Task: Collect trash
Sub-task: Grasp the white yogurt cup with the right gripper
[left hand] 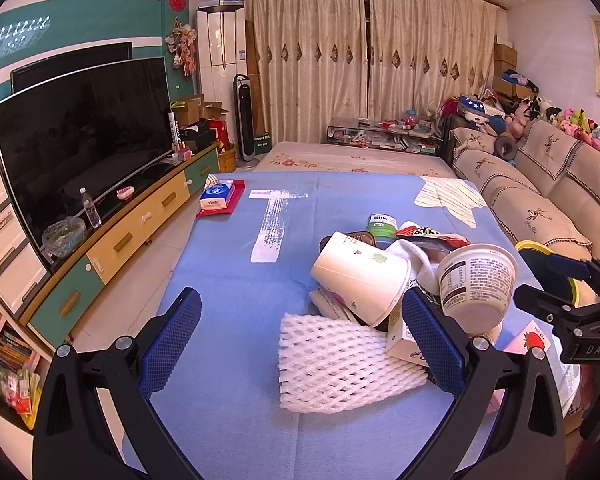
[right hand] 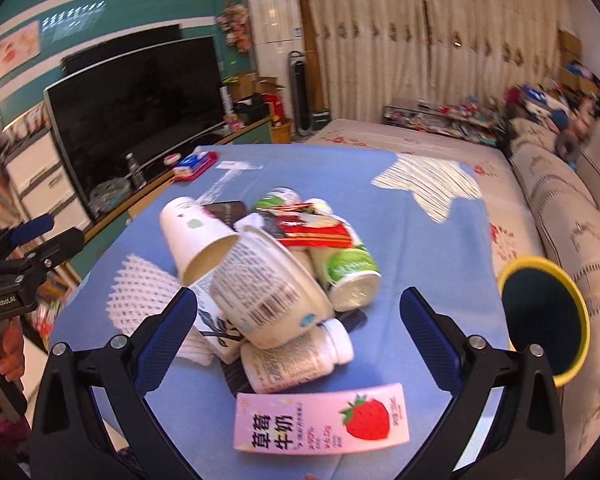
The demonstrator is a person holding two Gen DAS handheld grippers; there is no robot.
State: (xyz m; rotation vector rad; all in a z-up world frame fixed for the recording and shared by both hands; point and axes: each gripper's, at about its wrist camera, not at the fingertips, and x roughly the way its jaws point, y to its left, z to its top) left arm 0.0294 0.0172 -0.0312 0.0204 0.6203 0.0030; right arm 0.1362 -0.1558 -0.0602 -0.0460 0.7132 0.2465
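Blue tablecloth (left hand: 228,320) covers the table, with a white T mark (left hand: 270,224) on its far-left part and a pale striped star patch (left hand: 450,200) at far right. Left half of the cloth is bare and open for moving; a tissue pack (left hand: 217,196) on a red mat sits at the far-left edge. Trash pile sits right of centre, items touching or stacked: white foam fruit net (left hand: 340,364) flat at near left of the pile, paper cup (left hand: 360,276) on its side above it with the mouth facing near, printed yogurt tub (left hand: 476,280) tipped on top to the right, green-labelled bottle (right hand: 352,272) and red snack wrapper (right hand: 312,226) on the far side, small white bottle (right hand: 300,356) lying under the tub, pink strawberry milk carton (right hand: 320,420) flat at the near edge, just apart from the pile. Yellow-rimmed round bin (right hand: 544,312) stands off the table's right edge, beside the sofa (left hand: 540,208). Left gripper (left hand: 300,340) wide open, holding nothing, right finger touching or just beside the tub, cannot tell which. Right gripper (right hand: 298,336) wide open, empty, fingers straddling the tub and small bottle; contact unclear. Right view is motion-blurred.
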